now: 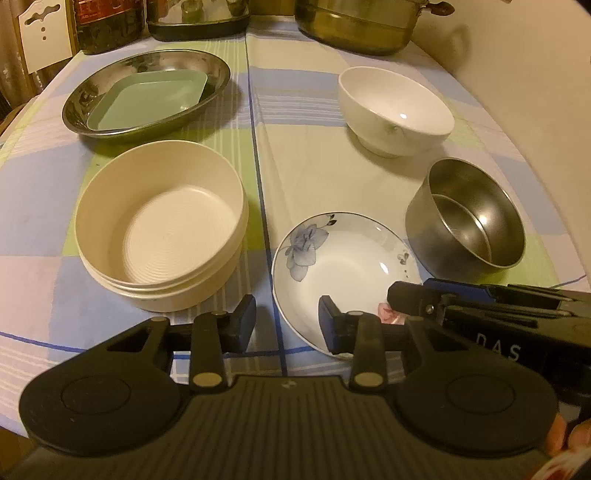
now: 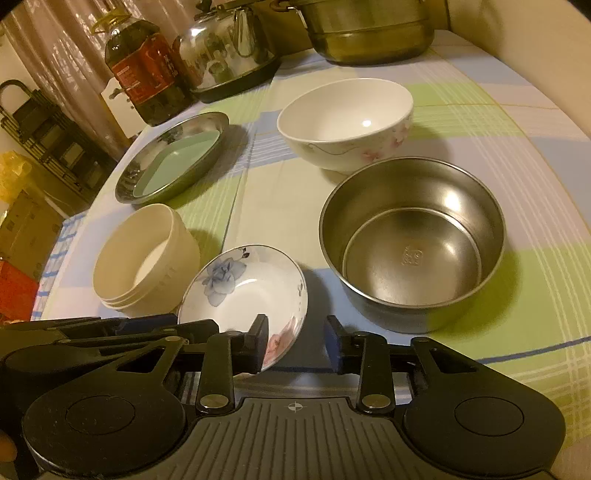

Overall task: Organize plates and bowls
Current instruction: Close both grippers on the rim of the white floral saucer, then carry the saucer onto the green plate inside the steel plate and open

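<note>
A small white plate with a blue flower lies near the table's front edge. My left gripper is open and straddles the plate's left rim, one finger inside the plate and one outside. My right gripper is open astride the opposite rim, and its fingers reach in from the right. Around the plate stand a cream ribbed round container, a steel bowl and a white flowered bowl. A green tray sits in a steel oval dish.
A large metal pot, a kettle and an oil bottle stand along the back of the checked tablecloth. A wall runs along the right side. Boxes and a rack stand on the floor beyond the left edge.
</note>
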The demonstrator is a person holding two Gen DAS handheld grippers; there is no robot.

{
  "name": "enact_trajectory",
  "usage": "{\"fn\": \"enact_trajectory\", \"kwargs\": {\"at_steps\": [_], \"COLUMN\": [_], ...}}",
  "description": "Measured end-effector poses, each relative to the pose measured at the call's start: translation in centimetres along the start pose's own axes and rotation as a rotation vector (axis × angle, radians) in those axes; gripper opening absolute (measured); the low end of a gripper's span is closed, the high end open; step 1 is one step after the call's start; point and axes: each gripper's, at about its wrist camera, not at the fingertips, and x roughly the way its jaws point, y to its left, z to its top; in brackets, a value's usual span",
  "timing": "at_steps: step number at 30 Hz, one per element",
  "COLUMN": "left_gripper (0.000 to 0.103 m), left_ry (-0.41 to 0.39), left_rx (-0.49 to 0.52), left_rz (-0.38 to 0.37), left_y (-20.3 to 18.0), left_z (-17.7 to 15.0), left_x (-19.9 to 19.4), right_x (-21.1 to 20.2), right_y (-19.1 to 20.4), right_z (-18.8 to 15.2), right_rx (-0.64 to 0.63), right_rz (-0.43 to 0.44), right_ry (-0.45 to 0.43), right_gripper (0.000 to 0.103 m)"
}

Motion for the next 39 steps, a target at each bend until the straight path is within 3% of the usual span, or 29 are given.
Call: {"fn": "enact_trajectory", "kwargs": {"at_steps": [7,12,24,39], "left_gripper": [0.029,0.022,0.01,0.008], "left_ry": [-0.011,-0.016,-0.027,-0.124], "left_rx": [-0.004,0.002,0.017,-0.005], "left_rz": [0.002,0.0,0.035,0.053], "left_y": [-0.1,-0.4,-0.6,-1.6], "left_z": [0.2,0.3,-0.8,-1.0], "left_x": [0.6,0.6,-0.5,-5.3], "right_x": [0.5,0.8,0.1,-3.8], "right_y": [0.0,0.0,-0.1,0.5], "right_z": [0.1,0.0,-0.3,0.0], "right_rx": [-0.005,-0.017,-0.042,-0.091], "right_rz": [-0.007,-0.003,0.023,0.094], "right_ry": [-0.006,-0.006,0.003,-0.049], "right_gripper": [0.024,0.01,0.008,0.008]}}
